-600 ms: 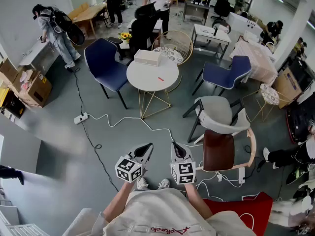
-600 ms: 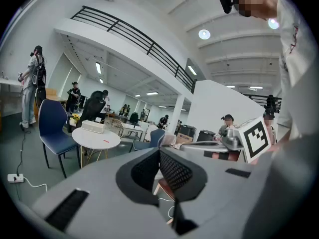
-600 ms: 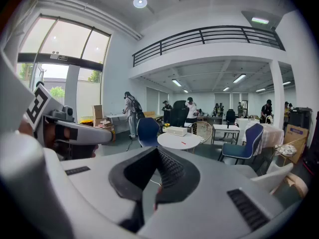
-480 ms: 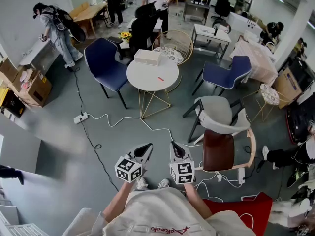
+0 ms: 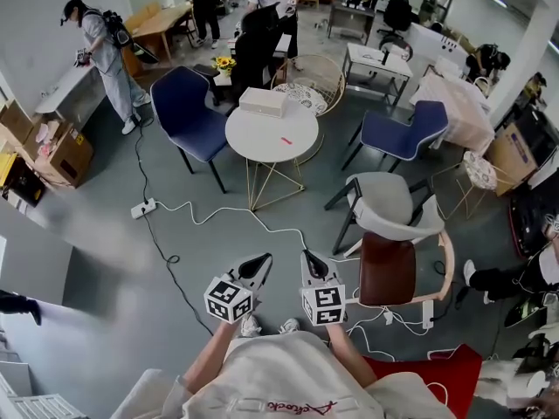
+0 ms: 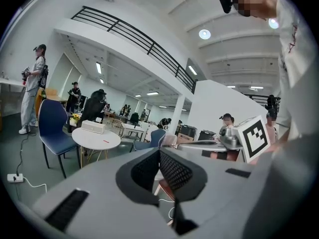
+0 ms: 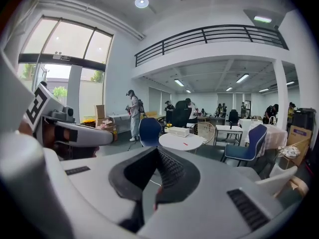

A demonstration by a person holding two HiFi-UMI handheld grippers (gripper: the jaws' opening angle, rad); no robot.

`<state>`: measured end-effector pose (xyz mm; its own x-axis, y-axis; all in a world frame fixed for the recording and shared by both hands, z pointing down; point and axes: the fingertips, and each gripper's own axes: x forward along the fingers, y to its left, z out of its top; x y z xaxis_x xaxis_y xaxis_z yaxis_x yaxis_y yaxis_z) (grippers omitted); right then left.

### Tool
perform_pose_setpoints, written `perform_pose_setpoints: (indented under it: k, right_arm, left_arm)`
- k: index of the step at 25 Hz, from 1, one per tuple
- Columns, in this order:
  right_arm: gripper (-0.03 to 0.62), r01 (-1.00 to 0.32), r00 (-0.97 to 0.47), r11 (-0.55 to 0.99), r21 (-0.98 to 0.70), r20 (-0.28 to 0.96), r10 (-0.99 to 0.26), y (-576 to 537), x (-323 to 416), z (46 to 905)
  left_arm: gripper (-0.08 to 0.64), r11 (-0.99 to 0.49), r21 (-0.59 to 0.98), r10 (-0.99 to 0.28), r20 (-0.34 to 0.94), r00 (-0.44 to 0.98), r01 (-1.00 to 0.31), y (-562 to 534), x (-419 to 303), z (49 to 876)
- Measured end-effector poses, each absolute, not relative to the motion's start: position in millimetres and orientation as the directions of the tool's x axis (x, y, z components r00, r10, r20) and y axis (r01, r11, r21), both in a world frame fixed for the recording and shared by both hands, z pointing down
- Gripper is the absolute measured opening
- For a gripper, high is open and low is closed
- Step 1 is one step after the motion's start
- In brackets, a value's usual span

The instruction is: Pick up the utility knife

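Utility knife (image 5: 285, 140) lies inside round table's (image 5: 253, 134) rim — open floor (image 5: 203, 244) before left hand-held gripper (image 5: 264, 258) and right hand-held gripper (image 5: 307, 256), both closed.

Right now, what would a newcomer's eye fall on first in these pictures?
The round white table stands mid-floor, bearing a small red object, likely the utility knife, and a white box. Near the person, the left gripper and the right gripper are both shut and empty, far from the table.

Red utility knife (image 5: 285, 140), white round table (image 5: 253, 138), navy chair (image 5: 183, 112), maroon chair seat (image 5: 389, 269), grey floor (image 5: 105, 225).
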<state>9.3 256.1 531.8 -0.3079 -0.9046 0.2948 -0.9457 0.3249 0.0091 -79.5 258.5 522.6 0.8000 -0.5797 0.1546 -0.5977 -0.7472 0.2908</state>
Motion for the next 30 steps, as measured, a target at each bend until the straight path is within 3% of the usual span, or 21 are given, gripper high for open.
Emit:
perform_pose_setpoints:
  k: [30]
  right_arm:
    - [0.017, -0.948, -0.316, 0.313, -0.063, 0.329, -0.890, 272, 91, 562]
  left_arm:
    - [0.013, -0.711, 0.325, -0.597, 0.189, 0.780, -0.623, 261, -9, 546]
